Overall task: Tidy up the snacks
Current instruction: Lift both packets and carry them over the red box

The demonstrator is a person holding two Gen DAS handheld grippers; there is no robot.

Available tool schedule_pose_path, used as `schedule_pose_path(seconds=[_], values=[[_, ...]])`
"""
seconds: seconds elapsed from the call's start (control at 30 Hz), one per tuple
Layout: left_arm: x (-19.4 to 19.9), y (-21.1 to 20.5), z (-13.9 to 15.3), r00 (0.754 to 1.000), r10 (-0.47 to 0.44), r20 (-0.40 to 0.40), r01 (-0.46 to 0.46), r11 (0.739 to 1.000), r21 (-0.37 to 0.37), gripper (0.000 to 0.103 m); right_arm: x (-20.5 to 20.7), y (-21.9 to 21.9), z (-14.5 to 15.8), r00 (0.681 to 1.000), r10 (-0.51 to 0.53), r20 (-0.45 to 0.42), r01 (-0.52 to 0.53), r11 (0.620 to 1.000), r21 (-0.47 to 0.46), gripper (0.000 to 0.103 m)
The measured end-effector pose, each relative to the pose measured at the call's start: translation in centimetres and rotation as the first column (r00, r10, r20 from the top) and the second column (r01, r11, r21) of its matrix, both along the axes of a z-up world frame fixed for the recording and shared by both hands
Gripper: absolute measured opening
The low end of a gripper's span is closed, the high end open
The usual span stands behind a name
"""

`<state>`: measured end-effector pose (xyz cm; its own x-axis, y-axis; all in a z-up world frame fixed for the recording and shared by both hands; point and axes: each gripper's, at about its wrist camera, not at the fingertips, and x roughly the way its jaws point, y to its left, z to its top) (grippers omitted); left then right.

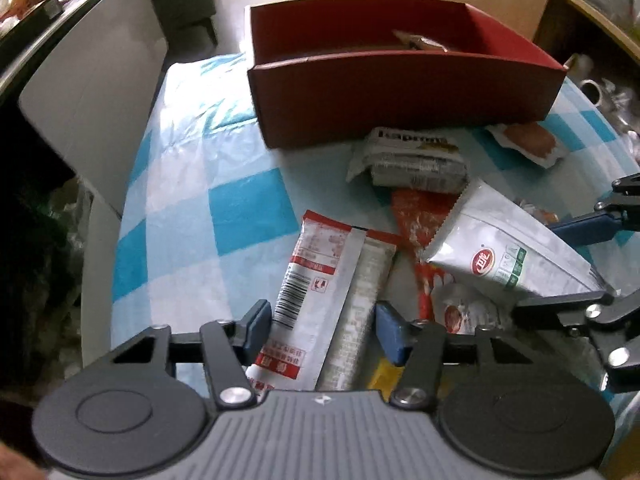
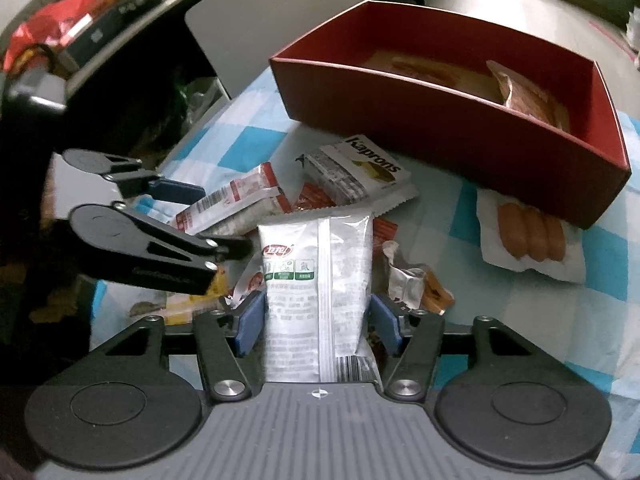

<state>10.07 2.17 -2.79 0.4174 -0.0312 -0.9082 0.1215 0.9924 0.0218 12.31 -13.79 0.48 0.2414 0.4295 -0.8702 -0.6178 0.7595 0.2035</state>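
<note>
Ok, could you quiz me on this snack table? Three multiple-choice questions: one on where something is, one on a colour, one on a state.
1. Where is the sausage pack?
A) inside the box
B) on the cloth beside the box
C) on the floor

2. What colour is the box?
A) red
B) green
C) white

3. The box is:
A) closed with a lid
B) open and empty
C) open with snacks in it

Answers:
1 B: the sausage pack lies on the checked cloth just outside the box's wall.
2 A: the box's walls are red inside and out.
3 C: there is no lid, and wrapped snacks show inside.
</note>
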Motion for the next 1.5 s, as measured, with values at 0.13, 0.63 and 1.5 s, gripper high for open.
schedule_pose_path(seconds=[0.13,0.63,1.5], values=[[-0.8,0.0,0.6,0.999,0.047,0.002,-0.047,0.999,-0.020,0.043,-0.9,0.3,0.2,0.999,0.016,0.044,-0.014,0.999,-0.044,0.058],[-2.0,-0.1,3.9,0.989,0.094,0.110,-0.082,0.991,-0.108,0.042,-1.8,-1.9,2.2,0.993,-0.091,0.079,0.090,0.996,0.023,0.054],[-2.7,-2.1,10.5,0.952,0.127,0.277,-0.096,0.988,-0.122,0.042,-2.2,-4.4,6.6,0.967,-0.189,0.170,0.167,0.977,0.136,0.054]])
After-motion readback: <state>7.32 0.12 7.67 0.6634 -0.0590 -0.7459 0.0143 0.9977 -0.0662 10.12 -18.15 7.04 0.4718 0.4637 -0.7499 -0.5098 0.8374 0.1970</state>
